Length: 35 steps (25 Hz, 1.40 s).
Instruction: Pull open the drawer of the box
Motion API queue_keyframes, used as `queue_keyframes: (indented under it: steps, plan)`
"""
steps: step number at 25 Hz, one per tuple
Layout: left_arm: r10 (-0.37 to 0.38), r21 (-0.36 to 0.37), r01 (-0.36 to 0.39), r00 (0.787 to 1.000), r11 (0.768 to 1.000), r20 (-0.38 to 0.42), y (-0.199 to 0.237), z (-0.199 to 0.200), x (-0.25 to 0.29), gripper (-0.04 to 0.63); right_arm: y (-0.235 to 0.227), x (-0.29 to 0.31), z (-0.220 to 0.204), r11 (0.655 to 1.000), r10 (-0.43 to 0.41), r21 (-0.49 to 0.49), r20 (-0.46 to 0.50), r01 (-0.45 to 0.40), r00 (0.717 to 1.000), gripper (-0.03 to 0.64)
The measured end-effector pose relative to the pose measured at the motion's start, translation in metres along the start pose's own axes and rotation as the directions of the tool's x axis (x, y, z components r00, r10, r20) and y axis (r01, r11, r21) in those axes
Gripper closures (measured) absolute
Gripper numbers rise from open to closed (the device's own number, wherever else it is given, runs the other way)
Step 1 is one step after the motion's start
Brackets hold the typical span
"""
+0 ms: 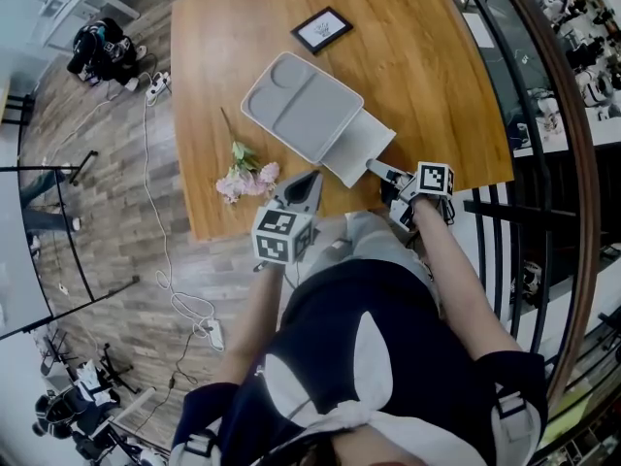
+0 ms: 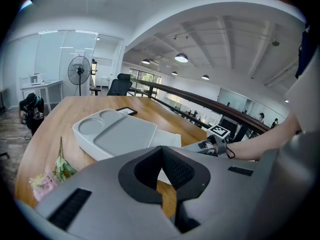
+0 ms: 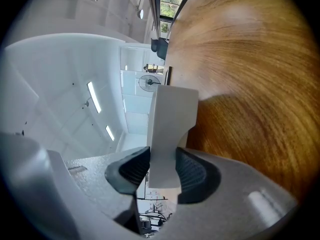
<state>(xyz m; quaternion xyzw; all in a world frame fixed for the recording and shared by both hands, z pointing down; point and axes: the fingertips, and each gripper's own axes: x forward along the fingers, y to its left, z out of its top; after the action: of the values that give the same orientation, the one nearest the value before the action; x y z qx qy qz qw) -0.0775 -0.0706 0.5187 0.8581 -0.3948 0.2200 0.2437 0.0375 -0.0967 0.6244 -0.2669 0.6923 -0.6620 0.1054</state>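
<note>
The grey box (image 1: pixel 301 105) lies on the wooden table (image 1: pixel 427 66), its drawer (image 1: pixel 359 144) standing partway out toward the near edge. The right forearm reaches forward, and the right gripper (image 1: pixel 380 171), almost level, is clamped on the drawer's front panel. The left gripper (image 1: pixel 305 186) tilts down over the table edge beside a flower sprig (image 1: pixel 243 178), its jaws together on nothing.

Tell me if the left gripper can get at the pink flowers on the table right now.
Probably yes. The pink flowers lie on open table just beside the left gripper, with nothing between them. Its jaws are shut and would have to open first.
</note>
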Motion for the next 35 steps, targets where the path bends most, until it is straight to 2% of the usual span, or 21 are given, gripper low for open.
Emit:
queue_keyframes:
  steps: [20,29,35]
  plan:
    - [-0.009,0.014,0.009,1.000,1.000,0.018,-0.006,0.008,-0.004,0.578,0.001,-0.018,-0.005,1.000,-0.019,0.023,0.027,0.019,0.999,0.459]
    - [-0.030,0.018,0.030,1.000,0.999,0.001,-0.021,-0.007,-0.008,0.578,-0.001,-0.038,-0.009,1.000,-0.017,0.016,0.048,0.016,0.999,0.459]
    - [-0.046,0.016,0.046,0.999,0.999,-0.003,-0.021,-0.009,-0.005,0.578,-0.005,-0.044,-0.009,0.998,-0.050,0.036,0.063,0.048,0.997,0.459]
